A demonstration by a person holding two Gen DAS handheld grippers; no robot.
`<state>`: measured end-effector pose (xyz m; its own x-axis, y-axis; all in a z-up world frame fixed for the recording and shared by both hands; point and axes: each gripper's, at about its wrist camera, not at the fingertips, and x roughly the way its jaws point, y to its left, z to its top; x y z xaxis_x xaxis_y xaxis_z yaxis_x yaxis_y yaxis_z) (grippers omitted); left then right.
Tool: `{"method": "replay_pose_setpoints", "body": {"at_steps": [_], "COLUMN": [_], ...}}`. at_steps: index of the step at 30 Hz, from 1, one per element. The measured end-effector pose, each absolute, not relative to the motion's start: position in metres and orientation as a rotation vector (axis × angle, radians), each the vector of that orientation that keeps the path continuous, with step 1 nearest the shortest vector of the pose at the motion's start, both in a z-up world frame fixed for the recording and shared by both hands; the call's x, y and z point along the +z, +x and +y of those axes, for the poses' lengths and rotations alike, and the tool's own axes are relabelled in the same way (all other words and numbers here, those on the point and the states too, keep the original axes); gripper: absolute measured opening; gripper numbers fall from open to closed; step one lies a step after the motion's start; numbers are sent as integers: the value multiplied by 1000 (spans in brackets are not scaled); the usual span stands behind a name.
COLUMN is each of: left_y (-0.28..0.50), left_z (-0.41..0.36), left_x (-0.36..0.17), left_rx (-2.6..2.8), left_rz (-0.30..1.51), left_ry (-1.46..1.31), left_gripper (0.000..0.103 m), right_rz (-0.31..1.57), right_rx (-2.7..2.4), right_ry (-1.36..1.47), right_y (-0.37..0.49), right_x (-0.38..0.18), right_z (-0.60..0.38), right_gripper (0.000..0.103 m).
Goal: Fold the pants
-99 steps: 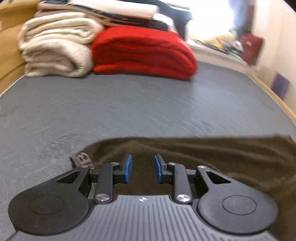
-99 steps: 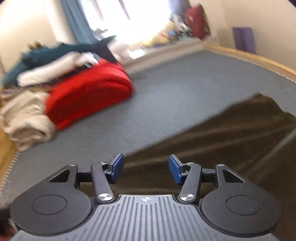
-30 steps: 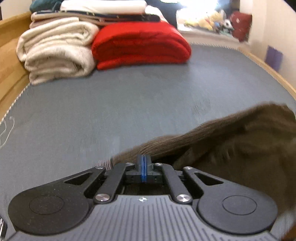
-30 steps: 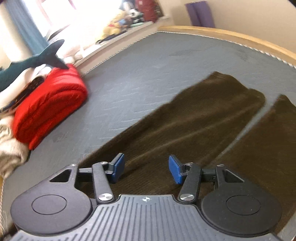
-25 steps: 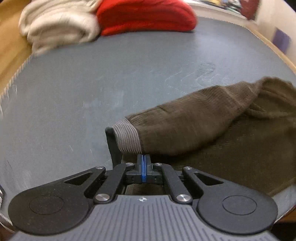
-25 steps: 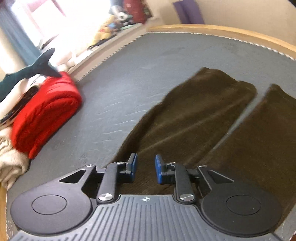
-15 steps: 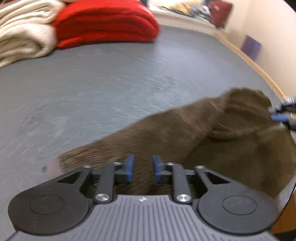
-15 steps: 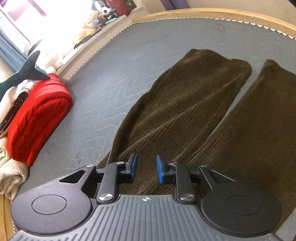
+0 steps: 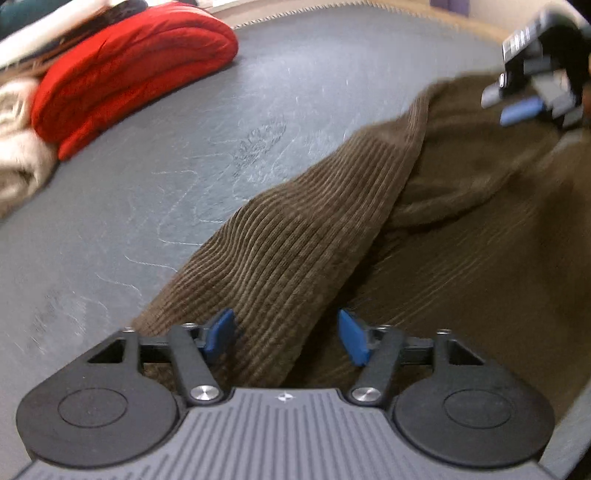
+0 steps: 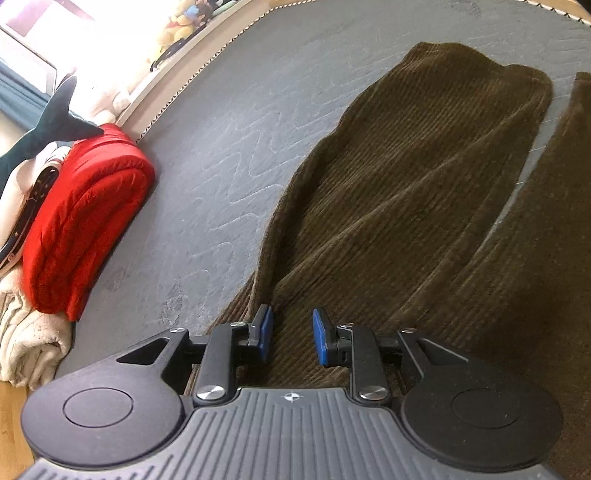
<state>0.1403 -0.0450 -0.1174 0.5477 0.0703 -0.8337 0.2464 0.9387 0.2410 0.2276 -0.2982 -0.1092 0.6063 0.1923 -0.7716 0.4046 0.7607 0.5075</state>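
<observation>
Left hand-held gripper opening over folded-over corduroy pants, nothing pinched. Right hand-held gripper partly spread, empty, above the upper leg. Risk: loose, skewed fold sliding on the grey mattress, legs misaligned.

left gripper: fingers opening (angled down) | right gripper: fingers apart, gripping nothing

We see a grey quilted mattress in a wooden frame, with a bright window behind.
</observation>
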Motion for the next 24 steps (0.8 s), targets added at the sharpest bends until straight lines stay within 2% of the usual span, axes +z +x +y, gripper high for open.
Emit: {"method": "replay_pose_setpoints", "body": {"at_steps": [2,3,7,10,14,16,18,19,20,22,24], "left_y": [138,136,115,95,57,54,57,61,64,72,82], "left_z": [-46,-45,-31,-11,1,5,11,18,25,38,42], "left_x": [-121,-121,-78,-55,-96,-111,-104,-94,-82,-63,-55], "left_rx": [-118,-129,-181,-326,-654,-666,-665,-673,-680,-664,-619], "left_rz": [984,979,889,911,1078,1146,1125,1096,1066,993,960], "left_ry": [414,433,439,425,605,593,522,453,374,251,172], "left_gripper": [13,8,7,6,7,9,12,18,31,49,50], "right_rz": [936,935,911,830,756,771,779,787,797,820,831], "right_rx": [-145,-151,-173,-222,-309,-357,-402,-413,-416,-391,-353], "right_ry": [733,740,743,774,784,785,801,808,810,799,781], "right_y": [229,230,228,220,206,201,196,195,196,200,205], "right_x": [-110,-111,-106,-97,-92,-96,-102,-107,-111,-118,-126], "right_z": [-302,-305,-315,-336,-366,-380,-394,-398,-401,-401,-395], "right_gripper": [26,26,26,26,30,36,36,37,37,37,37]}}
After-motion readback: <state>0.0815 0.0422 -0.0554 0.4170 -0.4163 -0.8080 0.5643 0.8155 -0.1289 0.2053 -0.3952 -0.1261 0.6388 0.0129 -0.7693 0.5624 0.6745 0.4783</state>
